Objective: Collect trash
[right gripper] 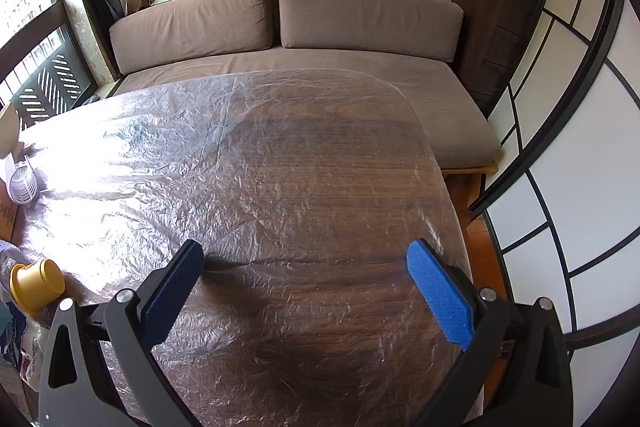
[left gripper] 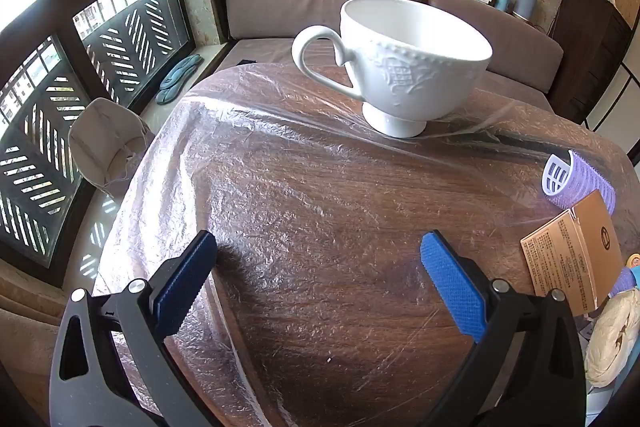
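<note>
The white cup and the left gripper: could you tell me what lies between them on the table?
In the left wrist view, only bare plastic-covered table lies between the open left gripper and the white cup.

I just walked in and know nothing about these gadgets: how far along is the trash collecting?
Nothing looks collected yet. Both the left gripper and right gripper are open and empty above the table. Left to do: the gold box, curler and yellow cap lie at the table's edge. The cup stands untouched. No bin is in sight.
</note>
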Action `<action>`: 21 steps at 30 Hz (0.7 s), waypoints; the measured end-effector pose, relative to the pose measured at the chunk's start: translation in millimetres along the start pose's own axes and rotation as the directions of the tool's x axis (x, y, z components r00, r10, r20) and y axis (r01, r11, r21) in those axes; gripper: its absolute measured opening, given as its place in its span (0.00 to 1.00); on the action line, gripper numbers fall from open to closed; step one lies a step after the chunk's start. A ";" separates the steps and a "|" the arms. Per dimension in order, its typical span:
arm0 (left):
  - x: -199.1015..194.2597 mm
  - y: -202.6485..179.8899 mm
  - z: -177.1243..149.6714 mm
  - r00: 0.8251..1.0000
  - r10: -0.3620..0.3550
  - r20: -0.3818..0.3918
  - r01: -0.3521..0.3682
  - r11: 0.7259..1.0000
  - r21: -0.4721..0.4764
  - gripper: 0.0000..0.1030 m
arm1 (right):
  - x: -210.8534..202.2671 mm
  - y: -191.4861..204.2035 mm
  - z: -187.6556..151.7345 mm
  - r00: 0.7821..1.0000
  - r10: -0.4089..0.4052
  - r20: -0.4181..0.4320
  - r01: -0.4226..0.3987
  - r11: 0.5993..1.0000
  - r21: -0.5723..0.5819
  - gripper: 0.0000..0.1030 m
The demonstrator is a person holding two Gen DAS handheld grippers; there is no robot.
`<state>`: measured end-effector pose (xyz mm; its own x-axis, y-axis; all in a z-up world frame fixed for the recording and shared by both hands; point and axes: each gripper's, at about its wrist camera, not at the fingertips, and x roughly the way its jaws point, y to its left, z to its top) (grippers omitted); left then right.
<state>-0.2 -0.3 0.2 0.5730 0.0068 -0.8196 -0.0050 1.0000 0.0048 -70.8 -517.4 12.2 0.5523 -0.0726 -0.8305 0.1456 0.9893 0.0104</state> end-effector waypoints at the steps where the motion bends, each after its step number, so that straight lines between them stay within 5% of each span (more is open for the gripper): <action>1: 0.2 0.0 0.0 1.000 -0.002 -0.004 0.002 1.000 -0.001 0.99 | 0.0 0.1 -0.2 1.000 -0.002 -0.002 0.002 1.000 -0.002 0.96; 21: 0.3 0.2 0.1 1.000 -0.006 -0.006 0.006 1.000 -0.004 0.99 | -0.9 0.5 -1.4 1.000 -0.006 -0.002 0.006 1.000 -0.004 0.97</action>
<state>0.0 0.0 0.0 0.5679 0.0009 -0.8231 -0.0050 1.0000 -0.0024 -72.4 -516.7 12.1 0.5495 -0.0786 -0.8318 0.1456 0.9893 0.0027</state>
